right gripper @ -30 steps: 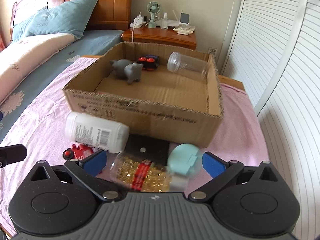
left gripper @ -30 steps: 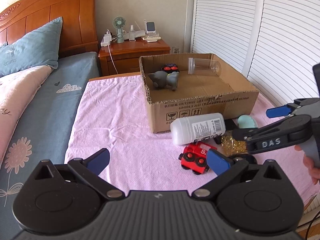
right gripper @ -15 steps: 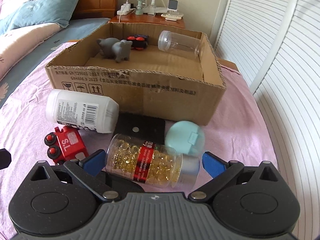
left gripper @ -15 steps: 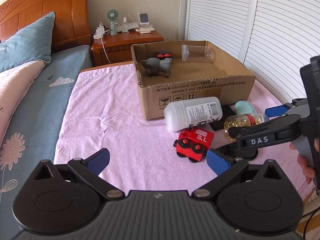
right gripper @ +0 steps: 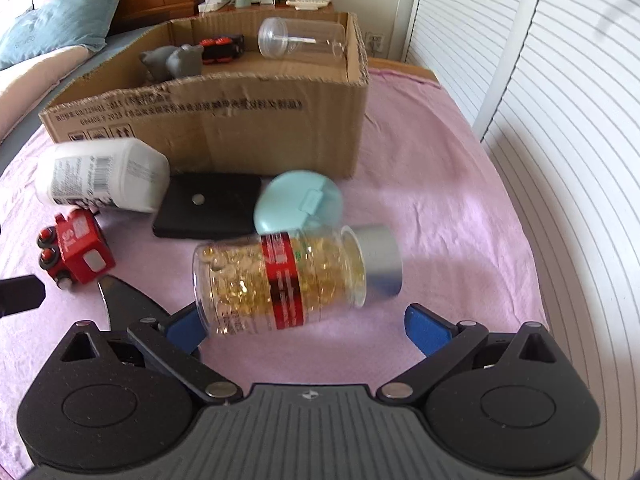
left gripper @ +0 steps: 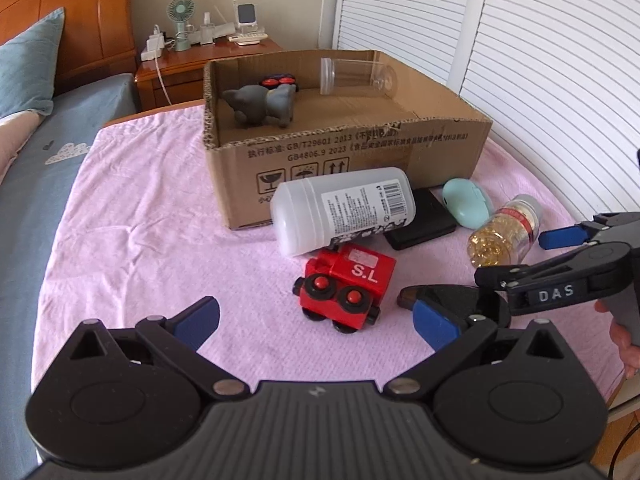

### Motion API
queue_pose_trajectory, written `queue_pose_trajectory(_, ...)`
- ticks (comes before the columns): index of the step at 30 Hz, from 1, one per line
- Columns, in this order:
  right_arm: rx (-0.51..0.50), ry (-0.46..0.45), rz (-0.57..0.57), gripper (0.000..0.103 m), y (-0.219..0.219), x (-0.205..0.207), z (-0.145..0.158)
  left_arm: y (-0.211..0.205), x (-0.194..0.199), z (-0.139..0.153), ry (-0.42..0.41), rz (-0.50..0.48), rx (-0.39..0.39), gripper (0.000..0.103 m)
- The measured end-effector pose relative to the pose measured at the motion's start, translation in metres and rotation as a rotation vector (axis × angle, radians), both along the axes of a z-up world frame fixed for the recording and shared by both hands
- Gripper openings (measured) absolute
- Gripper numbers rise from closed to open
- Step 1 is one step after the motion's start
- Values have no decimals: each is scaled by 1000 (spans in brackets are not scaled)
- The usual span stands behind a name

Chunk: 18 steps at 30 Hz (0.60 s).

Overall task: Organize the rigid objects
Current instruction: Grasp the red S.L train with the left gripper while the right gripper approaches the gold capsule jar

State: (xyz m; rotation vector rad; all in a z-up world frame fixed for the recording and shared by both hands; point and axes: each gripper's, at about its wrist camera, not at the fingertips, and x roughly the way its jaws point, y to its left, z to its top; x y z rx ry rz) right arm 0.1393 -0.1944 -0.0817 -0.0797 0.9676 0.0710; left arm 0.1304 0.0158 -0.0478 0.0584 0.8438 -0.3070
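An open cardboard box (left gripper: pixel 360 148) (right gripper: pixel 224 116) on the pink sheet holds a grey elephant toy (left gripper: pixel 260 106), a red-and-black toy car (left gripper: pixel 278 80) and a clear cup (left gripper: pixel 356 78). In front of it lie a white bottle (left gripper: pixel 340 210) (right gripper: pixel 100 178), a black flat case (left gripper: pixel 424 220) (right gripper: pixel 208 204), a teal case (left gripper: pixel 468 202) (right gripper: pixel 300 202), a red toy train (left gripper: pixel 346 282) (right gripper: pixel 76 252) and a capsule bottle (left gripper: pixel 504 236) (right gripper: pixel 280 280). My left gripper (left gripper: pixel 316 320) is open just short of the train. My right gripper (right gripper: pixel 306 328) (left gripper: pixel 520 256) is open, its fingers either side of the capsule bottle.
A dark flat piece (left gripper: pixel 440 294) (right gripper: pixel 128 300) lies on the sheet between the two grippers. White louvred doors (left gripper: pixel 540 60) run close along the right. A bed with pillows is on the left, and a cluttered nightstand (left gripper: pixel 208 56) stands behind the box.
The left gripper has come closer to the red train. The capsule bottle has swung, its silver cap now pointing away to the right, and lies farther out between the right fingers.
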Motion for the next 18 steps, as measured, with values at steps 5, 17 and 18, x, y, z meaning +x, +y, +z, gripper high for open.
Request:
queue_pose_trajectory(5,0,-41,24,103,-2,-7,-2,-7,12,-10,-15,-36,33,101)
queue_pose_trajectory(17,4,-72,33,103,-3,-11,-3,-17,23,-24,-37,-114,39,77)
queue_pose_trajectory(18,5,-72,32,103,-3,-11,-3,-18,22,-23,-43,-123,36,70)
